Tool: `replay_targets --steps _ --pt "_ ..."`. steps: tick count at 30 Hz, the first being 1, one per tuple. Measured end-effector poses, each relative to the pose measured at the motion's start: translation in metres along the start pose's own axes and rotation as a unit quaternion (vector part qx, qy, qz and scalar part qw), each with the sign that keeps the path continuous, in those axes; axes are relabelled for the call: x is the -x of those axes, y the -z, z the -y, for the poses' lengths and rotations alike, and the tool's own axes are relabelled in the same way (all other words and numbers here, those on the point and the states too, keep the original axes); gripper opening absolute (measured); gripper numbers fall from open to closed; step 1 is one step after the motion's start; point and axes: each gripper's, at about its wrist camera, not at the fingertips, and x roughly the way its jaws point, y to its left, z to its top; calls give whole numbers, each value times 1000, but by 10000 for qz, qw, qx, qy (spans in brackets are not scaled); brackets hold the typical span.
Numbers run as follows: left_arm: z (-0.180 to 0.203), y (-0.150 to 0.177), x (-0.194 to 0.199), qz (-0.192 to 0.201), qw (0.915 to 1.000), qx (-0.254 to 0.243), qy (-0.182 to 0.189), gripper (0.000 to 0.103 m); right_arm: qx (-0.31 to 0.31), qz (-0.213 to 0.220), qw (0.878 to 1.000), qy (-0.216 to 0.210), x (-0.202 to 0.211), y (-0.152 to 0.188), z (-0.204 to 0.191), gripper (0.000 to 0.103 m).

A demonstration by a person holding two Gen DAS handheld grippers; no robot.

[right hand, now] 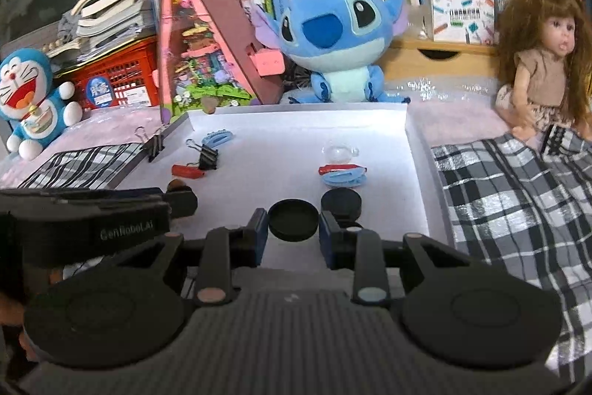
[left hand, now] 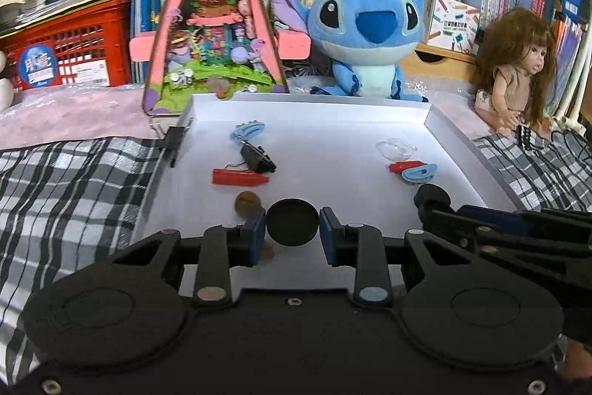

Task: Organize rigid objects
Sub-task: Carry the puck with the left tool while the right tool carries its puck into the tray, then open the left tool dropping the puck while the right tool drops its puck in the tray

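The left gripper (left hand: 292, 234) clasps a black round cap (left hand: 292, 221) between its blue pads; the right gripper (right hand: 293, 230) grips another black cap (right hand: 293, 220); ahead of both lies the white tray (left hand: 370, 136), holding red whistles and blue clips.
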Motion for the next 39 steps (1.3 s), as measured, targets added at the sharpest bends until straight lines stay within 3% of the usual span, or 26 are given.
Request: replay_targets --steps 22,39 --pt "6 0 -20 -67 9999 -130 -21 30 -35 -174 9998 -59 -23 -3 6 36" --pt "8 0 -1 73 9996 -253 -39 43 -69 -41 9999 -78 -14 -5 6 42"
